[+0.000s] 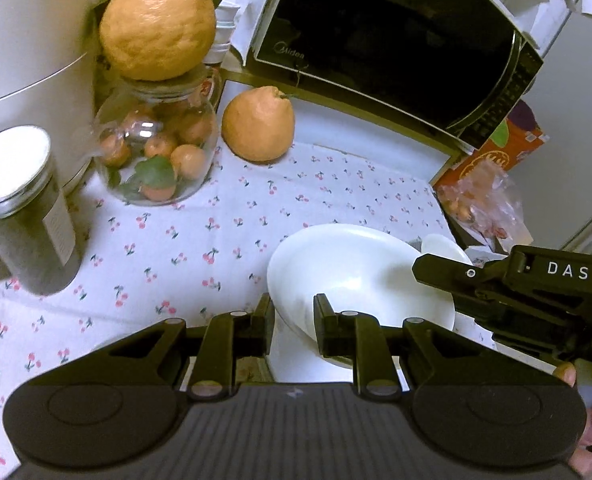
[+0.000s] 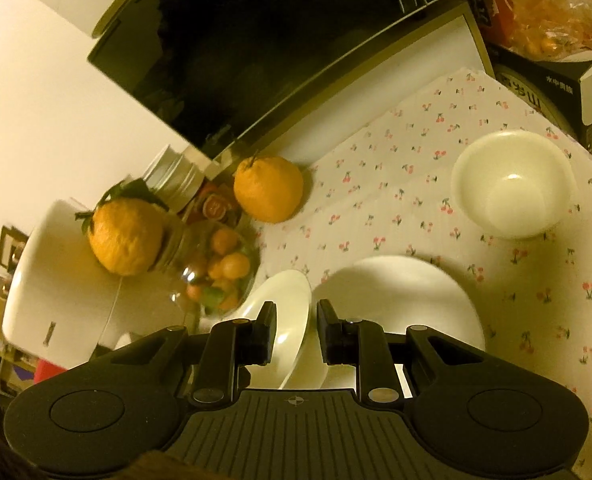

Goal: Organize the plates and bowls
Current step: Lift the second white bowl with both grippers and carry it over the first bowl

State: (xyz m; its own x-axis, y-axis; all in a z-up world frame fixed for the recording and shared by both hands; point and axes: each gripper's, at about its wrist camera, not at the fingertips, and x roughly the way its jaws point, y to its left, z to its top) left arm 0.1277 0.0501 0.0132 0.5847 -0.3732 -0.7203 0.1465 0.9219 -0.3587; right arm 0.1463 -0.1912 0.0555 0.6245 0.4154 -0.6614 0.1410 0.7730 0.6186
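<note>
My left gripper point(image 1: 294, 312) is shut on the near rim of a tilted white plate point(image 1: 348, 268), held above the cherry-print cloth point(image 1: 216, 240). My right gripper point(image 2: 296, 322) is shut on the rim of a second white plate point(image 2: 286, 316), held on edge and lifted. In the left wrist view the right gripper point(image 1: 420, 268) reaches in from the right, over the plate. A larger white plate point(image 2: 400, 300) lies flat on the cloth under my right gripper. A white bowl point(image 2: 512, 184) stands upright on the cloth, beyond and to the right.
A black microwave point(image 1: 396, 32) stands at the back. A glass jar of small oranges point(image 1: 156, 152) with a big citrus fruit point(image 1: 156, 20) on top, a loose citrus point(image 1: 258, 124) and a lidded jar point(image 1: 20, 208) stand left. Snack boxes and a bag point(image 1: 484, 196) stand right.
</note>
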